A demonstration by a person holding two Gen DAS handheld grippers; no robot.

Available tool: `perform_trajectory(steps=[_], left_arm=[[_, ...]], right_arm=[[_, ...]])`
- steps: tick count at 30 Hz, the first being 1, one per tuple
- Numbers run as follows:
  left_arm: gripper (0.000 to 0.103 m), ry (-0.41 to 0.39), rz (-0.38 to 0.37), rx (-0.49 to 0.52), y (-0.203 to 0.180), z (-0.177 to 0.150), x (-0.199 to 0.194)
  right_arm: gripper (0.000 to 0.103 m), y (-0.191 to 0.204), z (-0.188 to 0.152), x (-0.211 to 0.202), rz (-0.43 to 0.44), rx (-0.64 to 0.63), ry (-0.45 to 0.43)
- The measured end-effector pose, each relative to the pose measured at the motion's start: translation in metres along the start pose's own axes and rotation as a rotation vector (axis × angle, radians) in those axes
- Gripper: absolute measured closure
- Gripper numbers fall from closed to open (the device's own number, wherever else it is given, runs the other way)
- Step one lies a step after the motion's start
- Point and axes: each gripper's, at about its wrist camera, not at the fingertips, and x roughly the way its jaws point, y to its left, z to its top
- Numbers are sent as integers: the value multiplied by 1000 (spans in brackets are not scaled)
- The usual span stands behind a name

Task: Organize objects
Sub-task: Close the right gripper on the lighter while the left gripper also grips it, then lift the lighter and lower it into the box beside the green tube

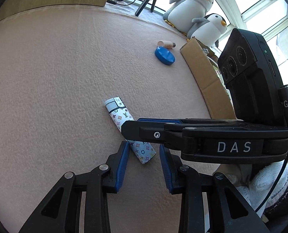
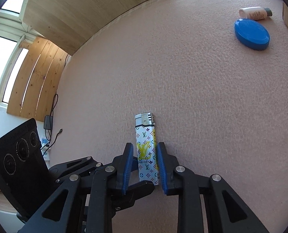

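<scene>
A white lighter [image 1: 122, 116] printed with small coloured logos lies flat on the pink felt [image 1: 47, 77]. My left gripper [image 1: 144, 145] is open, and its blue pads stand wide on either side of the lighter's base end. My right gripper [image 1: 125, 129] comes in from the right and crosses over the lighter's middle. In the right wrist view the lighter [image 2: 146, 151] lies between the blue pads of the right gripper [image 2: 145, 145]. The right pad is against it and a thin gap shows at the left pad. The left gripper's black fingertips [image 2: 144, 187] show just under the lighter's base.
A round blue lid [image 1: 165, 56] [image 2: 251, 34] and a small pale bottle [image 1: 166, 44] [image 2: 255, 13] lie farther back on the felt. An open cardboard box [image 1: 204, 77] stands at the right edge, with two penguin plush toys [image 1: 192, 3] behind it. A gloved hand [image 1: 264, 184] holds the right gripper.
</scene>
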Motion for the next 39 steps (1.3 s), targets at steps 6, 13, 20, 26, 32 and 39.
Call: perform_trajectory(steps=[6,13,20,26,32,39], left_arm=[[69,-14,-7,-17,-9,-6,-2],[69,-11,49,-9,-16,-10,9],[69,-38,68,7,-22,-5,10],[69,-75,53,31,-40,-1,-6],[70,-109,29,79,-72,18,-13],[70,-131,-31,175,-129,47,-8]], right_arm=[[82,-11,-10,-8,18,25,-9],[83,-9,-17,-11,-4,-16,-8],[83,-6,-16,-16,-9,-31,-24],[83,-4,-15,-42,14,-41,-67],[83,-9,-11,-83,-2,-47,-153],[83,-39,-6,-147,-30,-11,-278]])
